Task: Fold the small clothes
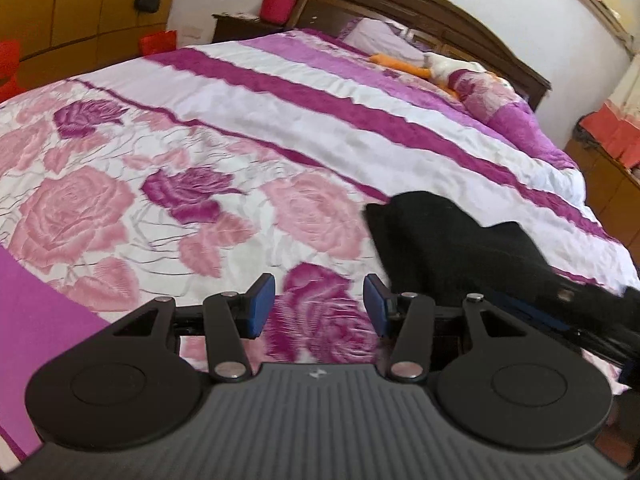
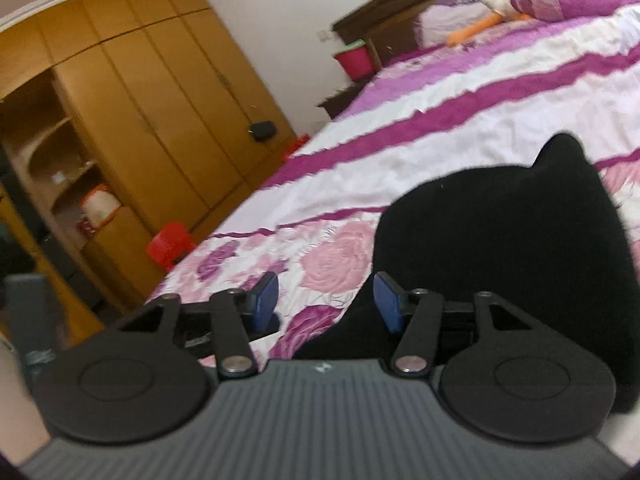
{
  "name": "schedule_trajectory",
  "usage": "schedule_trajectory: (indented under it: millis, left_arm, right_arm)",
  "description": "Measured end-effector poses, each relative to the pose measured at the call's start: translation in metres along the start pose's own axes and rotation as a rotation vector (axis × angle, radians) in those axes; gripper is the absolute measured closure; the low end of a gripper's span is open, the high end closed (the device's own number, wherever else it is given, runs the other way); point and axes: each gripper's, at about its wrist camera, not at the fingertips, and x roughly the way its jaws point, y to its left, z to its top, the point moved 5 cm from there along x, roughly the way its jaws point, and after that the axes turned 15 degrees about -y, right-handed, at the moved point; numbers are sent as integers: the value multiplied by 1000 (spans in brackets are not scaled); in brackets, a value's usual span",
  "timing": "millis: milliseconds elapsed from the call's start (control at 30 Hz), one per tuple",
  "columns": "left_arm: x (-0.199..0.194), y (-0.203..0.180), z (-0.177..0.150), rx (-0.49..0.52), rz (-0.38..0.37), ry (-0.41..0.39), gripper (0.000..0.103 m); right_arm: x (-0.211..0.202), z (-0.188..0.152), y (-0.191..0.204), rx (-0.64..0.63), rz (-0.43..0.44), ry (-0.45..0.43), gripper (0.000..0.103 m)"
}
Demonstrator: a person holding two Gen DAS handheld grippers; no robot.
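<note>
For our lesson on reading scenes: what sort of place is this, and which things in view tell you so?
Most likely a home bedroom: a large bed under a rose-patterned quilt, a dark wooden headboard behind it, and a tall wooden wardrobe against the wall.

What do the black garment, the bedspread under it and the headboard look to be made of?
Black garment: soft matte knit or fleece, judging by its fuzzy outline; no weave is visible.
Bedspread: quilted fabric with a slight sheen, showing puckered stitching around printed roses and stripes; possibly plush.
Headboard: dark brown wood with a smooth, likely varnished finish and a curved moulded top.
</note>
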Motion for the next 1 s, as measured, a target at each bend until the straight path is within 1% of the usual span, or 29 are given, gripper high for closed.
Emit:
schedule_trajectory:
  millis: [67,100,167,233,333,400,467,533,600,700,767,833,900,1000]
  left_arm:
    - [-1,-11,0,3,-31,4,48]
    - [-1,-17,-1,0,-47,10,48]
    - [-1,-29,-4,-11,-79,24,48]
    - [0,-40,-6,-12,-106,32,48]
    - [5,-61,-8,27,-118,38,48]
    - [12,-73,-8,59,-137,49,48]
    - [22,-82,-10,73,-142,80,47]
    - [32,-88,-13,80,-135,96,42]
    - [42,-91,-18,99,-117,98,39]
    - [57,-89,-25,128,-99,114,37]
    - [63,-85,-29,129,-89,122,35]
    - [68,-81,-32,118,-83,127,31]
    - [73,-77,-33,84,-88,142,31]
    - [79,-69,-36,42,-107,157,30]
  right_arm:
    - [-17,8,-2,1,14,-19,46]
    - [-25,13,-6,6,2,-32,46]
    - [-37,21,-17,0,-52,-59,46]
    - [-44,26,-31,-33,-122,-82,46]
    - [-53,31,-58,-57,-251,-117,46]
    - [-57,35,-76,-20,-299,-136,46]
    - [-59,39,-92,33,-325,-140,46]
    - [-59,40,-105,76,-334,-131,46]
    - [-59,39,-115,112,-329,-120,46]
    - [-59,35,-126,137,-315,-115,38]
    - [-56,32,-134,146,-320,-101,37]
    - [-52,29,-140,164,-318,-84,37]
    - [-48,24,-145,190,-312,-67,37]
    - [-41,17,-151,231,-275,-50,36]
